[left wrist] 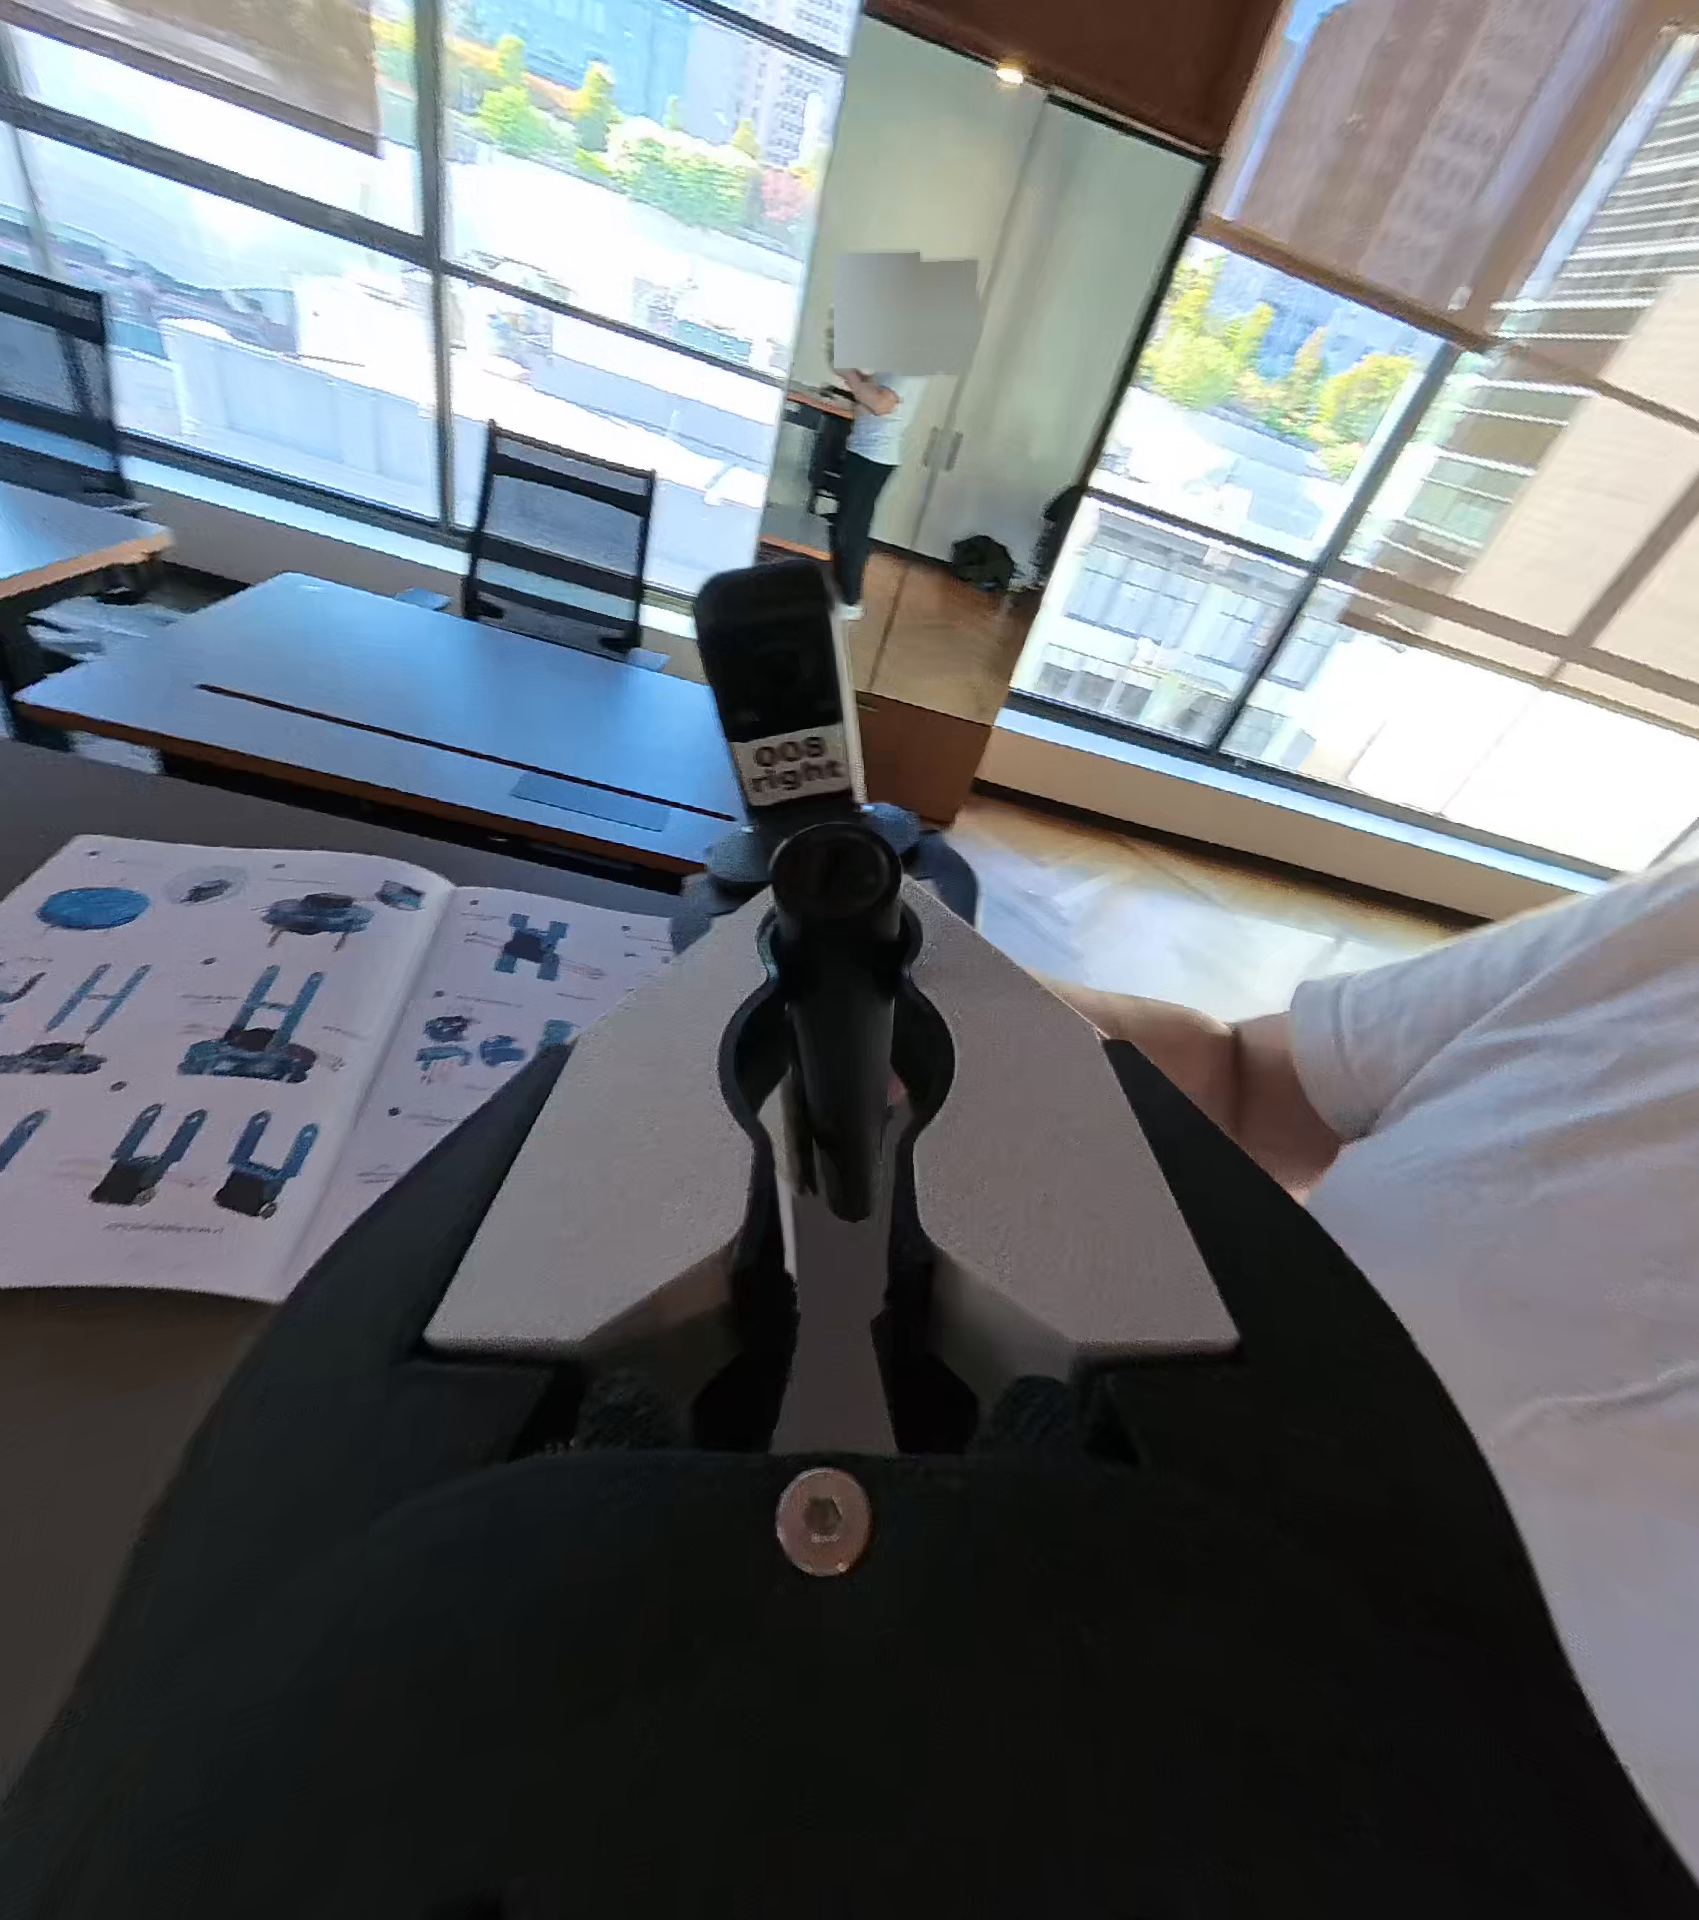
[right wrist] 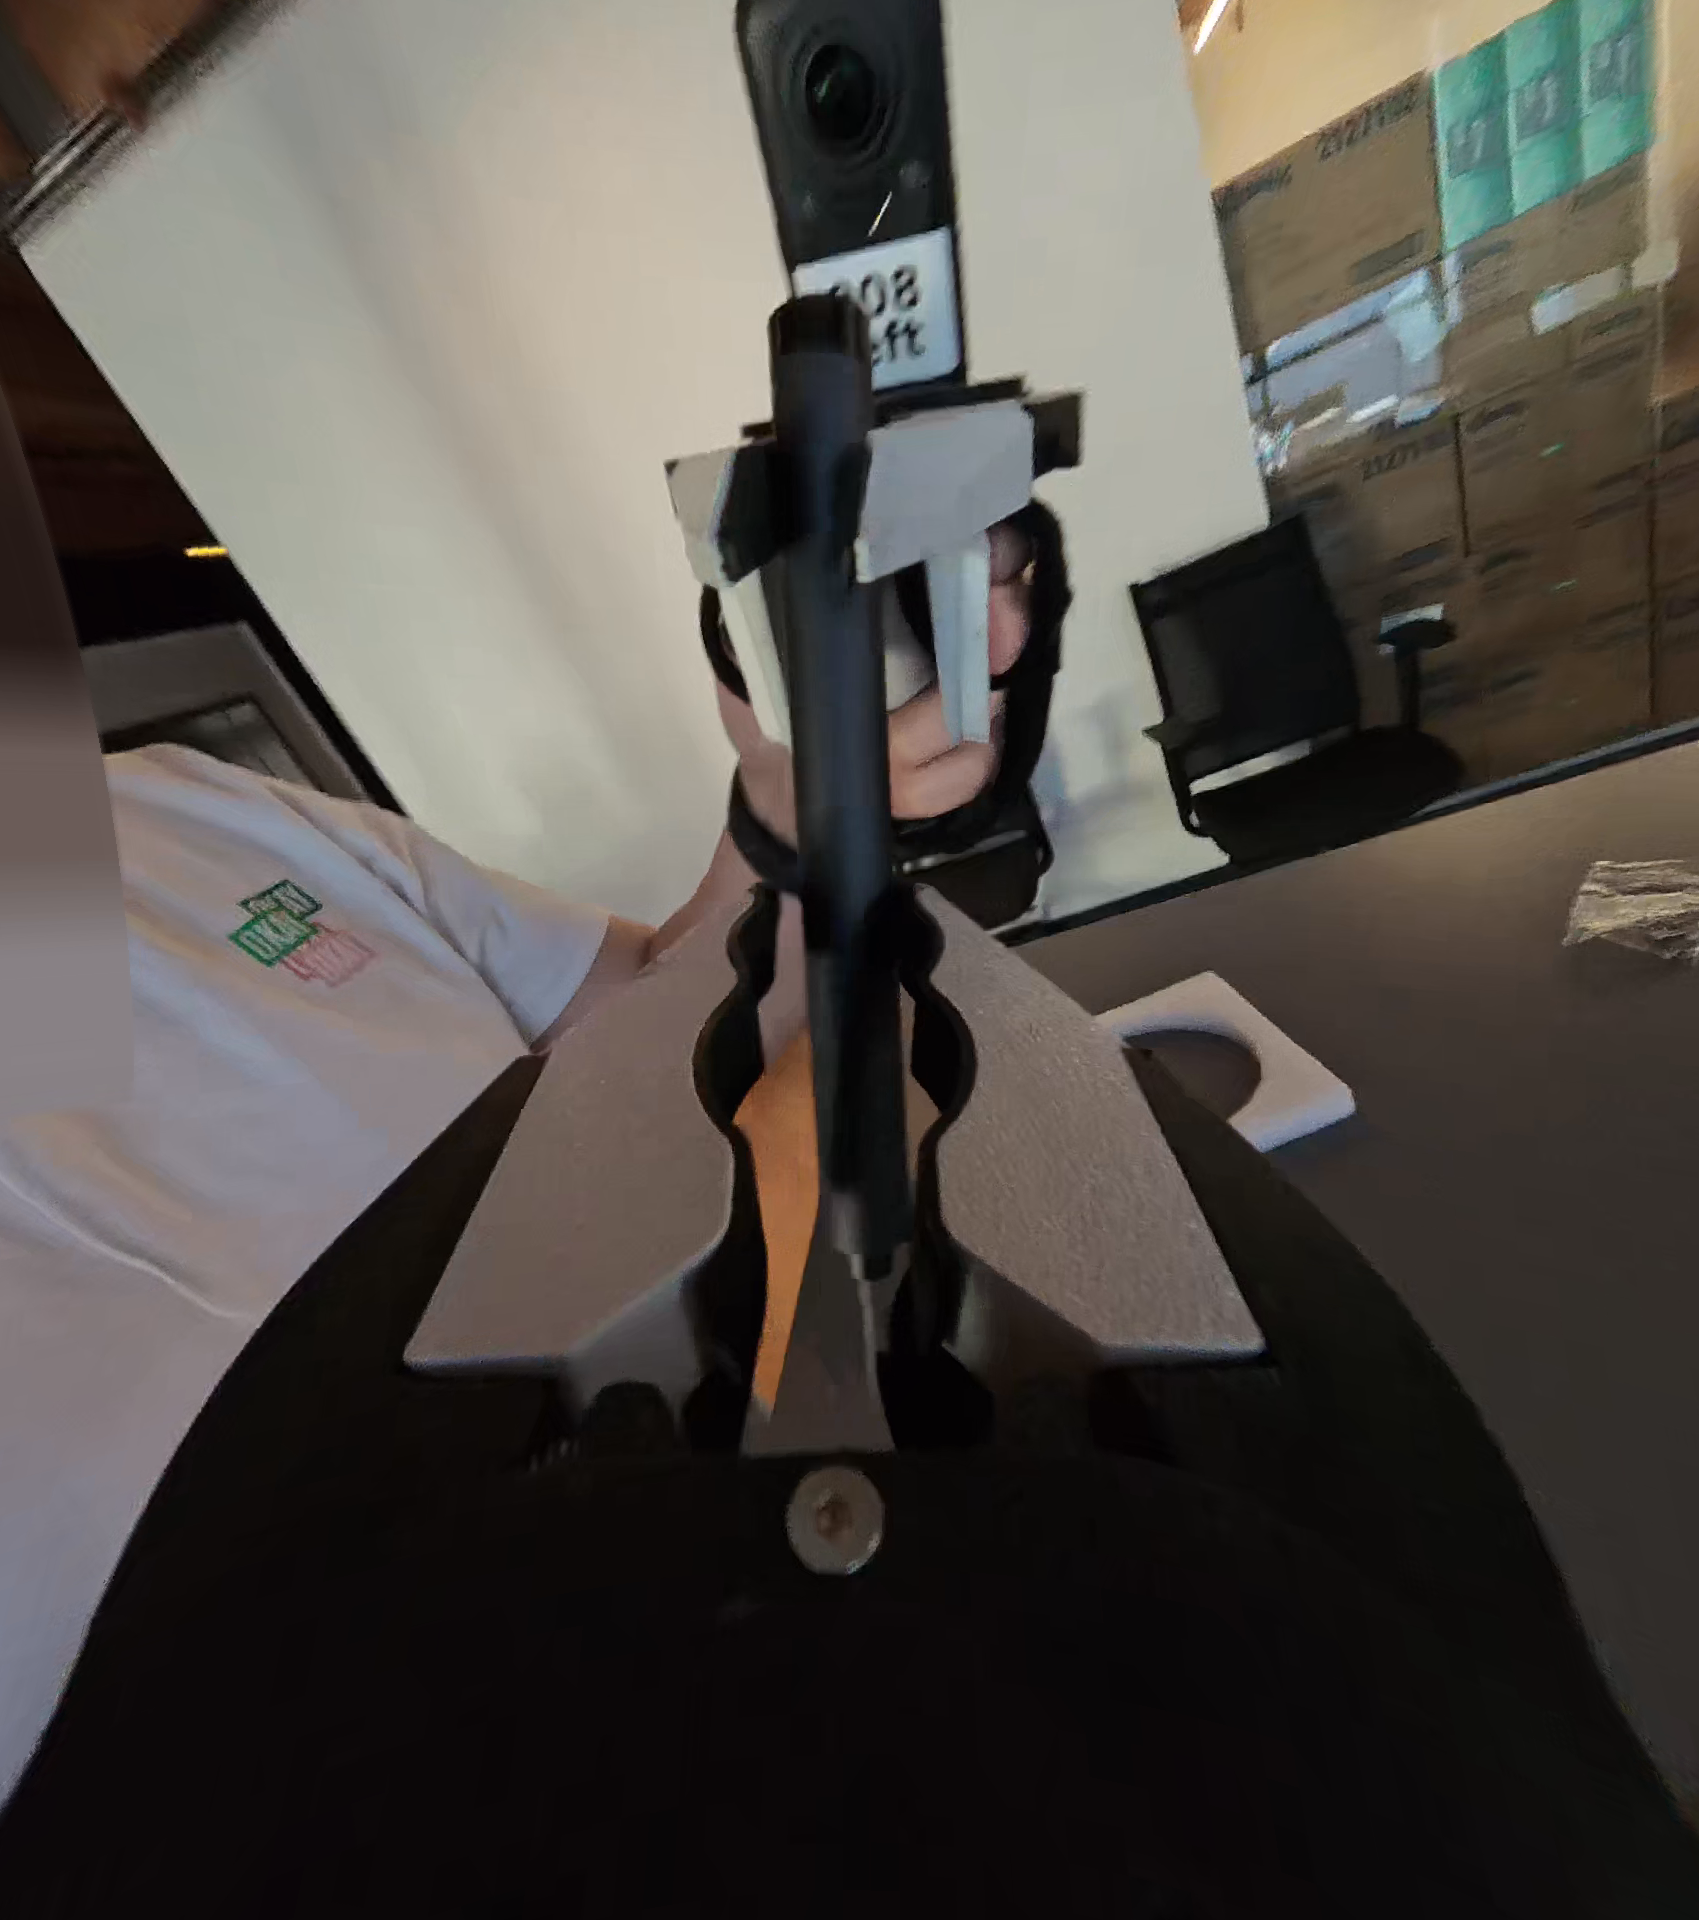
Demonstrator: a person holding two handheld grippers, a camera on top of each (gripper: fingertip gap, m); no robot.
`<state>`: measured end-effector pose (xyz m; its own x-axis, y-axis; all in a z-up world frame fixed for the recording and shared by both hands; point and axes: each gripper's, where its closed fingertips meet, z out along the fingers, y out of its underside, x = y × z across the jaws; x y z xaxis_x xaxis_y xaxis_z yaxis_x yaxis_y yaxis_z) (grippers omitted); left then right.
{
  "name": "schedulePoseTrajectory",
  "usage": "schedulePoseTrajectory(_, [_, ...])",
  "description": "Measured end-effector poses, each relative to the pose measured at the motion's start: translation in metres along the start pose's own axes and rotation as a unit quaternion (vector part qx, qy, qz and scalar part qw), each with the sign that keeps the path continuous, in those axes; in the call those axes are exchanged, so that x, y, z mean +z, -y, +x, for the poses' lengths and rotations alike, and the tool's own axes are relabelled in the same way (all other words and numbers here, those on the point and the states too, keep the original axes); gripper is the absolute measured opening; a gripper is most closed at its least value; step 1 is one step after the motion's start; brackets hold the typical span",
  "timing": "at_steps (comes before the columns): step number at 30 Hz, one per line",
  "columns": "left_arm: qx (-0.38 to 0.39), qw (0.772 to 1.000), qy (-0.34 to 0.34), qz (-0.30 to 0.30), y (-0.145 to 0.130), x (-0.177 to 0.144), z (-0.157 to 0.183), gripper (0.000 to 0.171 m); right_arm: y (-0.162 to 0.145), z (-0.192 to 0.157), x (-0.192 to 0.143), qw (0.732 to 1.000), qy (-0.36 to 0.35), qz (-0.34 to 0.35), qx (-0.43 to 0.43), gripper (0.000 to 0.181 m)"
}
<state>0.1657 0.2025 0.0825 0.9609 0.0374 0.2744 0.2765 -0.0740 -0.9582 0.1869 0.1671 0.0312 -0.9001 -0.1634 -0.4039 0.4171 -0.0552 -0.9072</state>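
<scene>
A slim black screwdriver-like tool [left wrist: 840,1039] is held between both grippers, which face each other above a dark grey table [right wrist: 1447,1195]. My left gripper [left wrist: 837,935] is shut on the tool near its round end cap. In the right wrist view the tool [right wrist: 829,675] runs from my right gripper [right wrist: 840,914], shut around its lower part, up through the left gripper [right wrist: 824,499]. A small metal tip shows at the end nearest the right camera. The right gripper's camera [left wrist: 780,675] rises just behind the tool in the left wrist view; its fingers are mostly hidden.
An open instruction booklet [left wrist: 201,1039] lies on the table to the left. A white foam block with a round hole [right wrist: 1229,1049] and clear plastic bags [right wrist: 1645,909] lie to the right. Behind are a dark desk [left wrist: 388,696], chairs [left wrist: 554,540] and stacked cardboard boxes [right wrist: 1551,416]. The person's white sleeve [left wrist: 1603,1143] is close. The tips of one gripper are about 6 cm away from the tips of the other.
</scene>
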Motion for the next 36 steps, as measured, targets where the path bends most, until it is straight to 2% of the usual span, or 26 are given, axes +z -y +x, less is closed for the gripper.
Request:
schedulePoseTrajectory(3, [0.01, 0.999, 0.053, -0.003, -0.006, -0.005, -0.01, 0.011, -0.007, 0.013, -0.007, 0.997, -0.071, 0.002, -0.037, 0.037])
schedulePoseTrajectory(7, [0.015, 0.997, 0.076, -0.031, -0.018, -0.009, -0.015, 0.01, -0.015, 0.025, -0.003, 0.989, -0.124, -0.03, -0.072, 0.035])
schedulePoseTrajectory(11, [0.019, 0.994, 0.095, -0.041, -0.029, -0.012, -0.019, 0.011, -0.025, 0.03, 0.012, 0.983, -0.138, -0.069, -0.103, 0.036])
schedulePoseTrajectory(13, [0.029, 0.993, 0.104, -0.047, -0.034, -0.013, -0.02, 0.011, -0.035, 0.035, 0.018, 0.976, -0.157, -0.095, -0.121, 0.03])
schedulePoseTrajectory(14, [0.035, 0.992, 0.107, -0.049, -0.036, -0.014, -0.019, 0.01, -0.038, 0.038, 0.02, 0.97, -0.174, -0.103, -0.135, 0.015])
schedulePoseTrajectory(16, [0.045, 0.992, 0.107, -0.054, -0.04, -0.015, -0.019, 0.01, -0.041, 0.042, 0.024, 0.962, -0.195, -0.105, -0.162, 0.016])
schedulePoseTrajectory(25, [0.05, 0.99, 0.112, -0.065, -0.059, -0.019, -0.029, 0.011, -0.057, 0.06, 0.027, 0.959, -0.208, -0.116, -0.155, 0.016])
schedulePoseTrajectory(36, [0.043, 0.992, 0.104, -0.063, -0.065, -0.015, -0.031, 0.012, -0.064, 0.063, 0.025, 0.958, -0.214, -0.116, -0.153, 0.016])
